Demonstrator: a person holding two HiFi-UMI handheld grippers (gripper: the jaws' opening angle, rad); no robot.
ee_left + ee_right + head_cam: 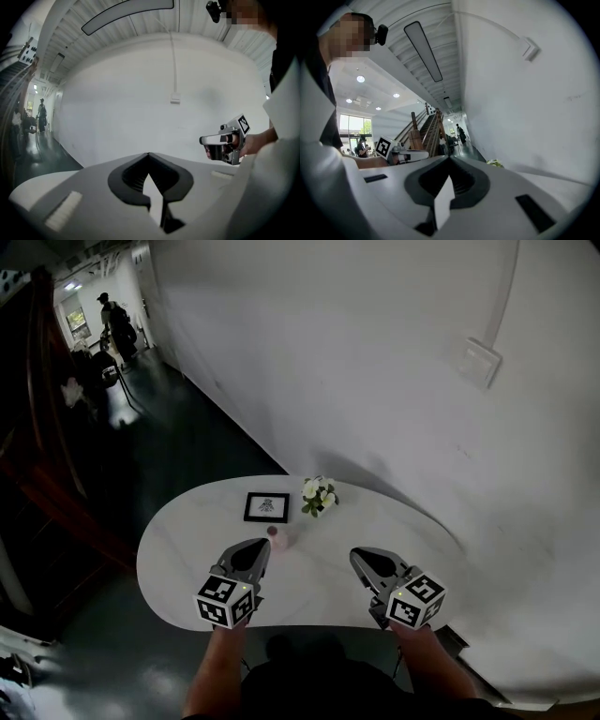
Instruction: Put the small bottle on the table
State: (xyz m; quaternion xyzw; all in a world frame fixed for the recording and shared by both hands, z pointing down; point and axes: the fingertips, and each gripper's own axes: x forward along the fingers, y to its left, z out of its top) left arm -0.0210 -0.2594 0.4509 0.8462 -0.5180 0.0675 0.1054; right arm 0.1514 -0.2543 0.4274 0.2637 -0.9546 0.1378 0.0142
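Small bottle (276,534) stands on the white oval table (187,549), near the middle of the top, and I can't make out much more of it than a pinkish top, it is so small in the head view. It sits just beyond the tips of my left gripper (260,547), between them and the framed picture (266,507); whether the tips touch it I cannot tell. My left gripper's jaws are pressed together, tip against tip, with nothing between them. My right gripper (360,557) hangs over the table's right half, well apart from the bottle, and its jaws are likewise together and empty. A small bunch of white flowers (319,495) stands just right of the picture, near the table's far edge. Behind the table rises a plain white wall (375,381) with a small box (478,360) fixed on it and a cable running up from that. To the left a dark glossy floor (178,446) runs back to where a person (114,324) stands far off.
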